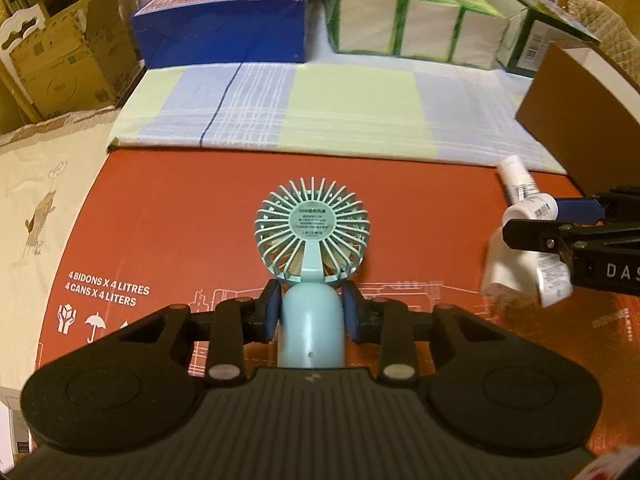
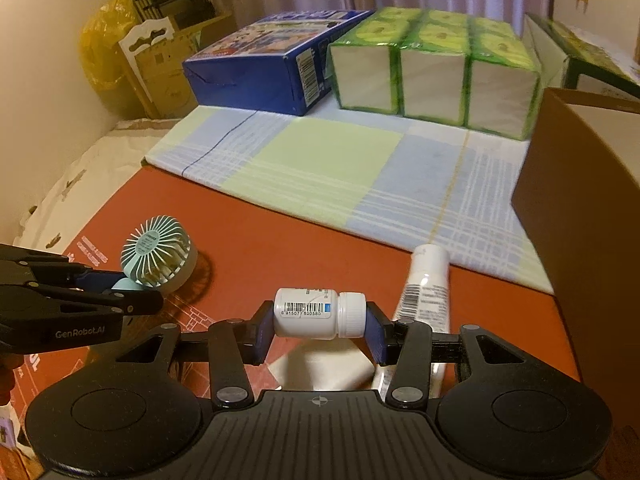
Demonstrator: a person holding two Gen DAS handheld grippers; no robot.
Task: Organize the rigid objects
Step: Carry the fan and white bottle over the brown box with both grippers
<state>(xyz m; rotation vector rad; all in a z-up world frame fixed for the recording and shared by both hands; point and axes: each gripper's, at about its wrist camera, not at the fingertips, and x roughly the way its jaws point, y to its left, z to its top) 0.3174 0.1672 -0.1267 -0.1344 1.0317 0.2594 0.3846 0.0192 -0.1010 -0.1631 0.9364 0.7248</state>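
Note:
My left gripper [image 1: 311,312] is shut on the handle of a light blue handheld fan [image 1: 312,236] and holds it over the red cardboard sheet [image 1: 180,220]. The fan also shows in the right wrist view [image 2: 158,254], with the left gripper [image 2: 116,284] at the left edge. My right gripper [image 2: 320,326] is shut on a small white pill bottle [image 2: 316,314], held sideways by its base and cap. In the left wrist view the right gripper [image 1: 560,220] holds the bottle [image 1: 528,210] at the right. A white tube [image 2: 424,292] lies on the red sheet beside the bottle.
A checked cloth [image 2: 340,168] covers the surface beyond the red sheet. A blue box [image 2: 264,68] and green tissue packs [image 2: 432,76] stand at the back. A brown cardboard box [image 2: 588,220] stands at the right. A white folded item [image 1: 508,276] lies under the right gripper.

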